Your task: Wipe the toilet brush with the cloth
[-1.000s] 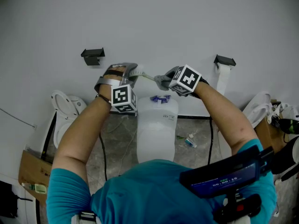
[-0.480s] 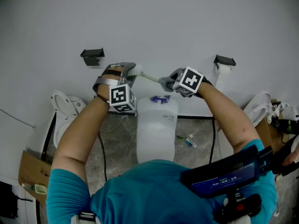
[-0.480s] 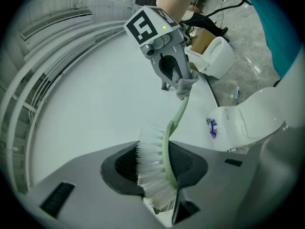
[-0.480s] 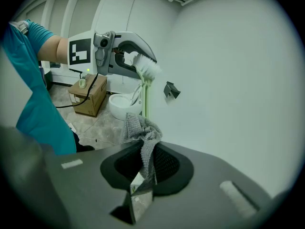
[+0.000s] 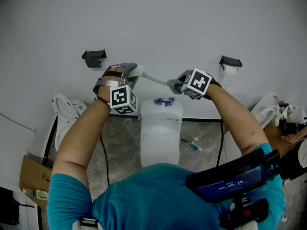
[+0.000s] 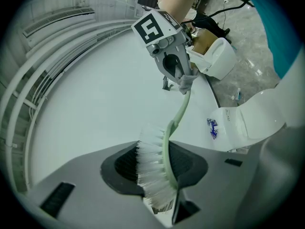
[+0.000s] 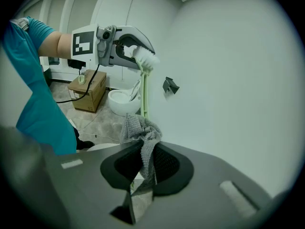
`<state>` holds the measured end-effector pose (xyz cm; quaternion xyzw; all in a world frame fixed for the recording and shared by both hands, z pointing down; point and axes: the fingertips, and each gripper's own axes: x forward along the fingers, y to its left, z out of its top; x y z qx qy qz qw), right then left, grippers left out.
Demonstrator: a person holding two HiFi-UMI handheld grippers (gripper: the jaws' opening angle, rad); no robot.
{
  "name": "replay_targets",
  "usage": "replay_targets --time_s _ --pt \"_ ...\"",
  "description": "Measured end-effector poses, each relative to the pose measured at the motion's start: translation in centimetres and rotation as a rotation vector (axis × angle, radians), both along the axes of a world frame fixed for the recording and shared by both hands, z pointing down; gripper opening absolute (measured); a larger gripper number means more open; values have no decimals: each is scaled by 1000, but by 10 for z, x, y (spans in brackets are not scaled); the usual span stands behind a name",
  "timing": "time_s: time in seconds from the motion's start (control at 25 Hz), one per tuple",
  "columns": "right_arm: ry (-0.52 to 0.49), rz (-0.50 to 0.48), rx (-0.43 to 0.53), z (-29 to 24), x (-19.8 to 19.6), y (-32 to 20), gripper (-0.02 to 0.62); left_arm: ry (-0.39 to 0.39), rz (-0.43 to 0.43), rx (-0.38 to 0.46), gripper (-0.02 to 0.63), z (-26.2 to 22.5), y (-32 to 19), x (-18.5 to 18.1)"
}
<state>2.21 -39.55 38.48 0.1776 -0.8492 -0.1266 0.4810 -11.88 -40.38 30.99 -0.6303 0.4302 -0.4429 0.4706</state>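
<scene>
The toilet brush (image 5: 148, 78) has white bristles (image 6: 151, 168) and a pale green handle (image 6: 177, 116). My left gripper (image 5: 132, 73) is shut on the brush head and holds it level in front of the white wall; in the left gripper view the head sits between the pads of the left gripper (image 6: 159, 187). A grey cloth (image 7: 139, 130) is bunched round the handle (image 7: 144, 97). My right gripper (image 5: 173, 85) is shut on that cloth, and its lower end hangs between the pads of the right gripper (image 7: 142, 175). The far end of the handle is hidden by the cloth.
A white toilet tank (image 5: 160, 128) stands below the grippers with a small blue packet (image 5: 164, 101) on top. Black brackets (image 5: 94, 57) (image 5: 230, 61) are fixed to the wall, the right one with a paper roll. Toilets (image 5: 67, 114) (image 5: 265, 110), a cardboard box (image 5: 29, 175) and cables lie on the floor.
The right gripper and its cloth have slid to the right along the handle, away from the brush head. The left gripper has stayed almost in place with the brush.
</scene>
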Motion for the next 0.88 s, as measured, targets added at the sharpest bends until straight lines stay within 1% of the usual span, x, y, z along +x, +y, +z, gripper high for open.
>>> replay_targets --time_s 0.44,0.68,0.88 --pt "81 28 -4 13 27 -4 46 -6 -5 4 150 -1 0 -2" --pt "152 26 31 17 40 -8 46 14 -21 -23 150 2 0 -10" --pt "243 38 40 23 61 -19 46 23 -36 -38 150 4 -10 -13"
